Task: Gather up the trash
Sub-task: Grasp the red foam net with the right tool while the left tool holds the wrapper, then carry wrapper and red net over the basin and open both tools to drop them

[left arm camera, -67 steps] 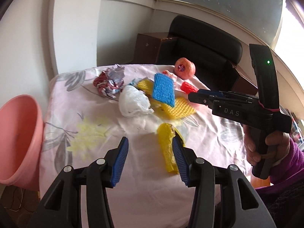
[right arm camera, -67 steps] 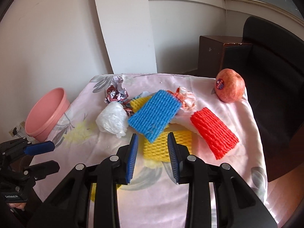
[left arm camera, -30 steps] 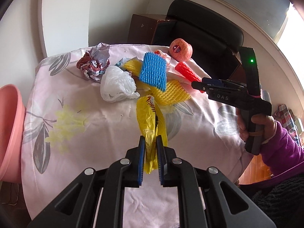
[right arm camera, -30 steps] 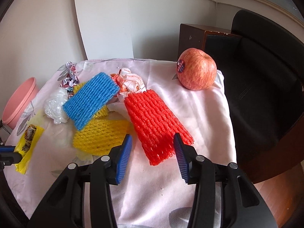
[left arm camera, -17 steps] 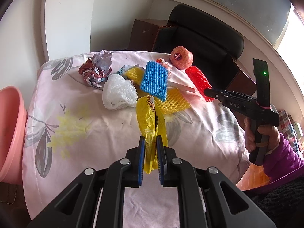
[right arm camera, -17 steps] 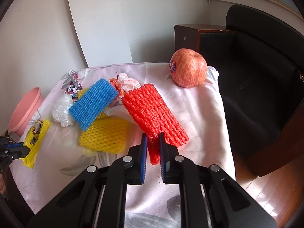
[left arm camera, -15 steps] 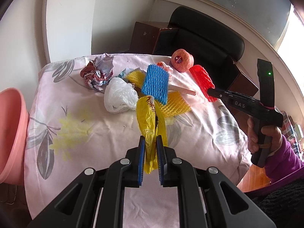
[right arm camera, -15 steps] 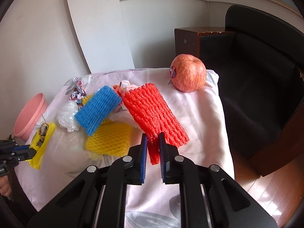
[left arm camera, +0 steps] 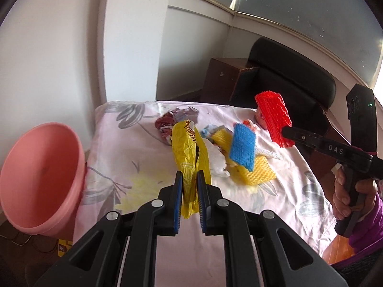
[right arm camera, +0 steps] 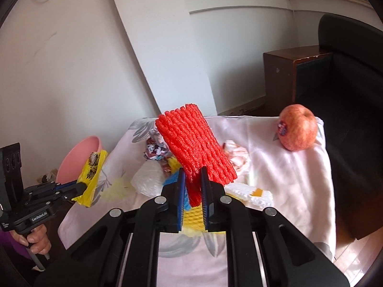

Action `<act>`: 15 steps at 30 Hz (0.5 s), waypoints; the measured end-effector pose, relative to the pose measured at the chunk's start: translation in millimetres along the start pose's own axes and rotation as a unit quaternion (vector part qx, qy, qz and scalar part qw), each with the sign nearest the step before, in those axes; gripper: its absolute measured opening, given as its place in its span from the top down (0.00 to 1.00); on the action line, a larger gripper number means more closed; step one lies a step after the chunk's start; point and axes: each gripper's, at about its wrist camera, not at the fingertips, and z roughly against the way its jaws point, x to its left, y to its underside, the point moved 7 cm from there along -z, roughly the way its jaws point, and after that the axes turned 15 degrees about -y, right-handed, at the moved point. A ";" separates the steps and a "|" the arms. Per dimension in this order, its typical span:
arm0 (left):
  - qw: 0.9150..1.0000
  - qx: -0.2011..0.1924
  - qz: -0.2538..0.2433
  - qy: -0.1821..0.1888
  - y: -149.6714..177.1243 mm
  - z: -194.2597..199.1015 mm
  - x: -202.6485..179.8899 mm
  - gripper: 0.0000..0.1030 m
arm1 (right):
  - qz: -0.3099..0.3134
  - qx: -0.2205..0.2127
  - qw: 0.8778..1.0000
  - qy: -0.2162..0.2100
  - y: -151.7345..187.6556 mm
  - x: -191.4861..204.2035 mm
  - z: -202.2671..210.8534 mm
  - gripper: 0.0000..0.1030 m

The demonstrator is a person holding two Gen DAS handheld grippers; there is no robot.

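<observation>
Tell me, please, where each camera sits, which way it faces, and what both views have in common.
Left wrist: on the left gripper, shut on the yellow wrapper, facing table and pink bowl; right hand shows.
Right wrist: on the right gripper, shut on the red foam net, facing table and apple.
Shared: both grippers, wrapper, net, bowl.

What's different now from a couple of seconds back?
Both claws took hold and lifted: the left claw closed on the yellow wrapper, the right claw has just closed on the red foam net. Both pieces now hang above the table. Apple, pink bin and remaining trash stayed put.
</observation>
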 end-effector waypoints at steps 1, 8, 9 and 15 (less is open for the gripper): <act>1.000 -0.002 0.011 -0.012 -2.3 -0.5 8.6 0.89 | 0.003 0.006 1.000 -0.012 -1.8 6.7 -8.2 0.88; 0.993 -0.015 0.074 -0.095 -11.7 -0.2 71.2 0.89 | 0.041 0.054 0.994 -0.090 -12.2 65.9 -70.3 0.88; 0.991 -0.017 0.081 -0.107 -12.5 0.2 79.8 0.89 | 0.046 0.061 0.992 -0.103 -14.0 75.6 -80.1 0.88; 0.976 -0.021 0.117 -0.184 -16.2 -0.7 128.3 0.89 | 0.055 0.099 0.978 -0.178 -24.3 130.9 -135.5 0.88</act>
